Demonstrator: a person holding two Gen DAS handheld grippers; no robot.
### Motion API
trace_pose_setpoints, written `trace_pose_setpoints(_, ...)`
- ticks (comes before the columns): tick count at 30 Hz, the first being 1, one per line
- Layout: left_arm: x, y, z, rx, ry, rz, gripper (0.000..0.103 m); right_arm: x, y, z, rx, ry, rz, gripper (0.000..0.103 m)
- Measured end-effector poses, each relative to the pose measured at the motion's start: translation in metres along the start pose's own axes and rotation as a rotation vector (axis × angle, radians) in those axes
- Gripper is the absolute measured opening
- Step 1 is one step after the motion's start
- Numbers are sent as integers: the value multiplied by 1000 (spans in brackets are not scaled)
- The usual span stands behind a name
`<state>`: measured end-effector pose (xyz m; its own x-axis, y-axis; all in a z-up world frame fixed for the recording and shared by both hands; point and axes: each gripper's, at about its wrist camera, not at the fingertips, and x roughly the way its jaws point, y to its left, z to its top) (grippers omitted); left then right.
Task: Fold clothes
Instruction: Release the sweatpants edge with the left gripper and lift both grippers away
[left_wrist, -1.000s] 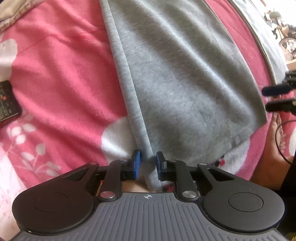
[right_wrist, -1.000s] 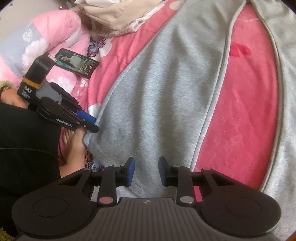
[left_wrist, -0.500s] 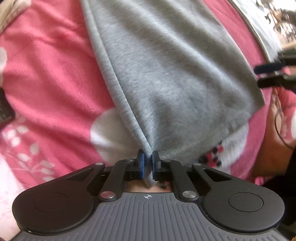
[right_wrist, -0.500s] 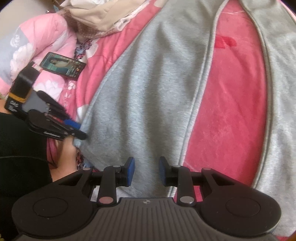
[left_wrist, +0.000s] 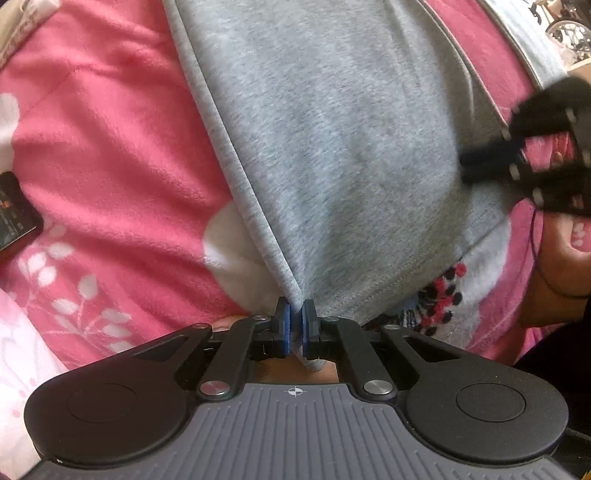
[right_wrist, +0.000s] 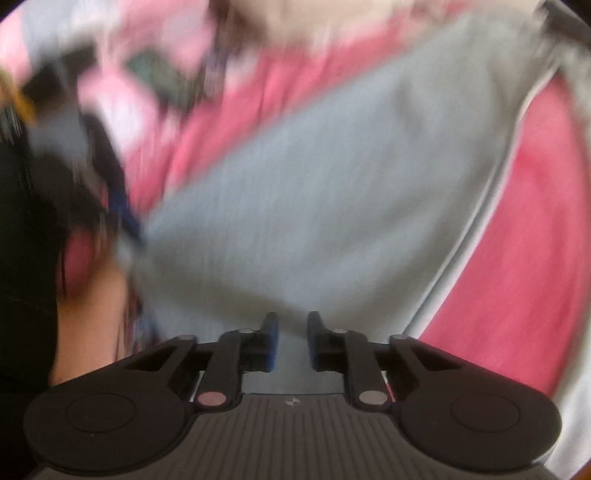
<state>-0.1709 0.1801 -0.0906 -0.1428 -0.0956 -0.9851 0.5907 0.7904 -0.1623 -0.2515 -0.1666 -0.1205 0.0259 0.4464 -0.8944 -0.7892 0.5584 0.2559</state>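
**Grey garment pinched at one hem corner on a pink blanket**

At the far left of the left wrist view, a dark phone (left_wrist: 16, 212) is seen lying on the pink floral blanket (left_wrist: 110, 155), well apart from the cloth. Further right, the grey garment (left_wrist: 332, 147) is spread over the blanket, its folded side edge running down to the left gripper (left_wrist: 296, 325). That gripper's blue pads (left_wrist: 283, 328) are drawn almost together, and the garment's lower left hem corner is clamped between them, a little cloth hanging behind the pads. The stitched hem is seen rising to the right from there. At the right edge, the right gripper (left_wrist: 517, 166) appears blurred at the garment's other hem corner, with a bare foot (left_wrist: 561, 266) below it.

The right wrist view is heavily blurred. The left gripper (right_wrist: 125, 218) is made out at the left, at the cloth's edge. The right gripper (right_wrist: 292, 332) is shown with its jaws apart and nothing between them, the grey garment (right_wrist: 332, 184) lying under and ahead of them. Pink blanket (right_wrist: 517, 229) is seen to the right.
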Motion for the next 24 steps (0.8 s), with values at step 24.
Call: trace_pose_setpoints(24, -99, 55, 74, -132, -305, 190, 32, 31, 58, 16, -361, 4, 209, 10)
